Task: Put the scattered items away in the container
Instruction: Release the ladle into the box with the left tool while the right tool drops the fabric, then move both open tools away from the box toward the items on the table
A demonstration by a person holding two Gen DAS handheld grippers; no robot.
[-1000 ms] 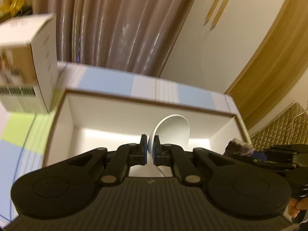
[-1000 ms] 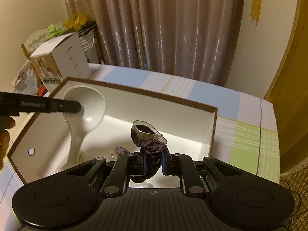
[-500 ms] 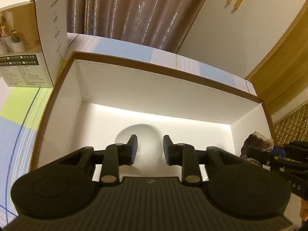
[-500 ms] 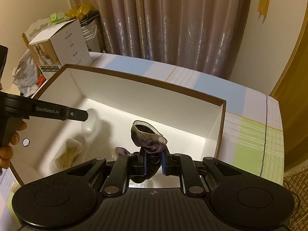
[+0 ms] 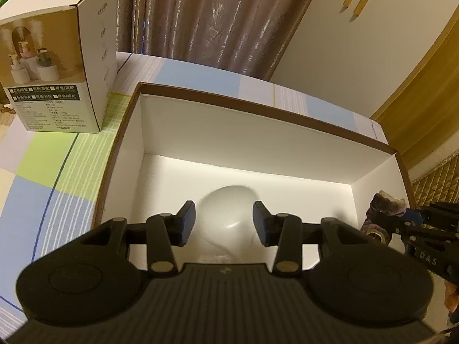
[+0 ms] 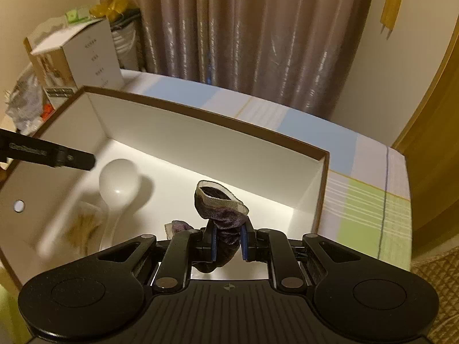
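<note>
1. Our left gripper [image 5: 224,223] hangs over the open white cardboard box with the brown rim [image 5: 258,109]; its jaws have just been opening and stand spread, with nothing pressed between the pads.
2. Just beyond and below those spread fingers lies the white plastic ladle [image 5: 229,209]. We see its rounded bowl, blurred; the handle runs back under the gripper body and is hidden from this view.
3. From the right wrist view the ladle's handle smears into a pale streak toward the box's near left corner, so we cannot tell where it ends.
4. Under that streak sits something yellowish in a clear wrapper [image 6: 83,226]; it is too blurred to name.
5. Our right gripper [image 6: 227,242] is pinched on a dark purple knitted sock with a grey cuff [image 6: 221,203], which stands up ahead of the fingers above the box floor; its lower end droops behind the gripper body.
6. A small purple scrap [image 6: 179,226] shows just left of the right fingers, partly covered.
7. Far left of both tools a printed white carton [image 5: 57,66] stands on the checked cloth [image 5: 43,200] outside the box.
</note>
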